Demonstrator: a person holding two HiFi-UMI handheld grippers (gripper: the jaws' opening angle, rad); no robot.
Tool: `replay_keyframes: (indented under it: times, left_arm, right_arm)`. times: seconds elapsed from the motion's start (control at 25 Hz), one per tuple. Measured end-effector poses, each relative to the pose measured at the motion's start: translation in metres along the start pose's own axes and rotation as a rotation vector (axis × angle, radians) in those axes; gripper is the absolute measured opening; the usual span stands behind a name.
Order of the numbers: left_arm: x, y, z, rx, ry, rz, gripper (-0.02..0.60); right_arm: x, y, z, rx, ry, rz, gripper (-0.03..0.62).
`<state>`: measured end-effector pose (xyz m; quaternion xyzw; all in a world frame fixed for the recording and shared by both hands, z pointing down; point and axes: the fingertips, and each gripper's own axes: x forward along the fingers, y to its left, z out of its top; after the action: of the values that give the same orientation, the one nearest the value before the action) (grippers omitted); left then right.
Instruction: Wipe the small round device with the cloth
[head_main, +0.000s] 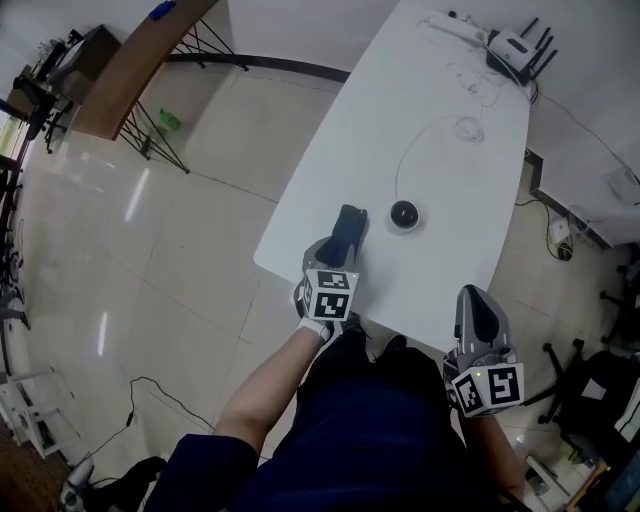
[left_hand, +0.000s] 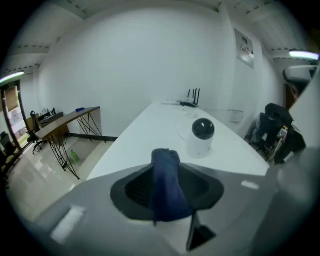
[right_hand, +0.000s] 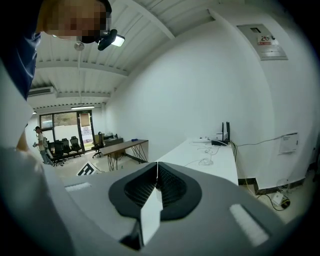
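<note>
Logged right gripper (head_main: 474, 298) shut and empty, left gripper (head_main: 338, 255) narrowly parted around dark blue cloth (head_main: 350, 222), near small round camera (head_main: 404, 214) on white table (head_main: 440, 100).

Left gripper (head_main: 345, 243) is reaching forward off a bare left forearm (head_main: 268, 382), jaws standing apart with a dark blue cloth (left_hand: 166, 185) sitting loosely between them, not clamped. Right gripper (head_main: 479, 305) is hanging low by the right side of the body, pointing forward, jaws pressing together, nothing between them. Both marker cubes are facing the head camera.
</note>
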<state>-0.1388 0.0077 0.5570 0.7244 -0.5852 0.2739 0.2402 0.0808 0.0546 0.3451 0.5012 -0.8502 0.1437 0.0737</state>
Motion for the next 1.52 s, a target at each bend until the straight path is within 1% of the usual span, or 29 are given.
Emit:
replay_keyframes:
  times: [0.08, 0.2, 0.32, 0.44, 0.48, 0.56, 0.68, 0.72, 0.76, 0.8, 0.84, 0.88, 0.92, 0.96, 1.0, 1.04, 1.08, 1.12, 1.16, 1.2, 1.28, 1.36, 1.44, 1.52]
  left_arm:
    - [0.015, 0.002, -0.006, 0.011, 0.058, 0.008, 0.167]
    - [0.032, 0.002, -0.01, 0.033, 0.124, 0.029, 0.202]
    - [0.044, 0.001, -0.02, 0.044, 0.198, 0.042, 0.216]
    - [0.051, 0.0, -0.033, 0.045, 0.258, 0.051, 0.218]
    - [0.053, 0.0, -0.036, 0.042, 0.267, 0.05, 0.213]
    - [0.056, -0.002, -0.037, 0.029, 0.271, 0.037, 0.185]
    - [0.057, -0.006, -0.038, 0.027, 0.263, 0.005, 0.125]
    - [0.056, -0.006, -0.038, 0.011, 0.255, -0.009, 0.106]
    - [0.053, -0.007, -0.036, -0.03, 0.243, -0.033, 0.094]
    - [0.046, -0.009, -0.029, -0.098, 0.222, -0.071, 0.088]
    - [0.037, -0.013, -0.019, -0.184, 0.186, -0.127, 0.084]
    - [0.026, -0.019, -0.004, -0.269, 0.132, -0.196, 0.084]
    - [0.013, -0.026, 0.014, -0.336, 0.063, -0.274, 0.084]
    - [-0.001, -0.034, 0.034, -0.377, -0.012, -0.355, 0.084]
    - [-0.018, -0.044, 0.055, -0.392, -0.083, -0.437, 0.084]
    - [-0.035, -0.055, 0.074, -0.388, -0.145, -0.519, 0.086]
    - [-0.052, -0.066, 0.092, -0.376, -0.196, -0.602, 0.086]
    - [-0.067, -0.079, 0.107, -0.367, -0.237, -0.685, 0.087]
    - [-0.081, -0.09, 0.12, -0.365, -0.268, -0.765, 0.089]
    - [-0.092, -0.1, 0.131, -0.371, -0.288, -0.84, 0.089]
    - [-0.109, -0.117, 0.149, -0.393, -0.296, -0.962, 0.089]
    - [-0.118, -0.13, 0.158, -0.412, -0.29, -1.055, 0.089]
    - [-0.123, -0.141, 0.161, -0.427, -0.285, -1.124, 0.089]
    - [-0.125, -0.148, 0.16, -0.445, -0.272, -1.172, 0.089]
  right_arm:
    - [0.01, -0.001, -0.002, 0.011, 0.008, 0.002, 0.012]
    - [0.025, -0.009, -0.007, 0.042, 0.018, 0.023, 0.012]
    - [0.036, -0.013, -0.009, 0.07, 0.019, 0.055, 0.012]
    - [0.044, -0.019, -0.005, 0.074, 0.01, 0.077, 0.012]
    - [0.045, -0.021, -0.005, 0.078, 0.009, 0.082, 0.012]
    - [0.049, -0.026, -0.007, 0.086, 0.011, 0.09, 0.012]
    - [0.051, -0.032, -0.011, 0.094, 0.022, 0.104, 0.012]
    - [0.052, -0.033, -0.012, 0.097, 0.026, 0.109, 0.012]
    - [0.053, -0.033, -0.014, 0.099, 0.029, 0.114, 0.012]
    - [0.053, -0.033, -0.015, 0.1, 0.033, 0.12, 0.012]
    - [0.055, -0.032, -0.016, 0.102, 0.037, 0.128, 0.012]
    - [0.056, -0.03, -0.018, 0.105, 0.043, 0.142, 0.012]
    - [0.059, -0.028, -0.02, 0.111, 0.05, 0.168, 0.012]
    - [0.062, -0.023, -0.023, 0.128, 0.058, 0.211, 0.012]
    - [0.064, -0.017, -0.025, 0.166, 0.064, 0.272, 0.012]
    - [0.067, -0.011, -0.026, 0.233, 0.067, 0.347, 0.014]
    - [0.07, -0.004, -0.027, 0.323, 0.071, 0.428, 0.022]
    - [0.072, 0.001, -0.027, 0.422, 0.077, 0.507, 0.068]
    - [0.075, 0.006, -0.026, 0.516, 0.083, 0.579, 0.129]
    - [0.077, 0.011, -0.024, 0.589, 0.09, 0.639, 0.169]
    - [0.08, 0.019, -0.019, 0.663, 0.102, 0.725, 0.246]
    - [0.081, 0.026, -0.014, 0.701, 0.111, 0.787, 0.301]
    - [0.08, 0.03, -0.009, 0.761, 0.11, 0.833, 0.313]
    - [0.078, 0.034, -0.008, 0.819, 0.112, 0.862, 0.314]
